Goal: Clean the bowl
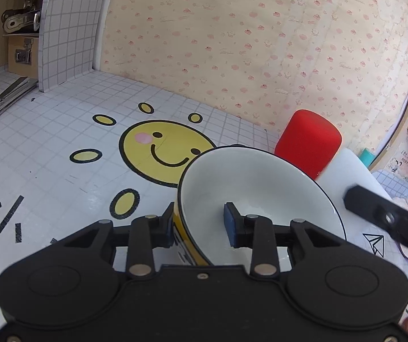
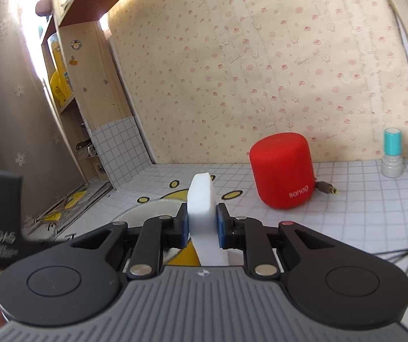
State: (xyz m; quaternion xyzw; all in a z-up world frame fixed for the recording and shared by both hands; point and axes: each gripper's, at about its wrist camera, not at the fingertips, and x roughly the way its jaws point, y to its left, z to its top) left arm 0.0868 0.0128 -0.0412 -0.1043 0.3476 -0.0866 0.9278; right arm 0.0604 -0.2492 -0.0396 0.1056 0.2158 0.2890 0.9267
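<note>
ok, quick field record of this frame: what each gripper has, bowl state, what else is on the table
left gripper: jaws astride the bowl wall, one finger inside, one outside; pad contact unclear
bowl: tilted, white inside, yellow outside, inside looks clean
right gripper: shut on white sponge, sponge upright between the jaws
sponge vs bowl: beside the rim, not yet inside
table: white grid surface with smiley print
other items: red speaker, teal-capped stamp, both behind the bowl near the wall
</note>
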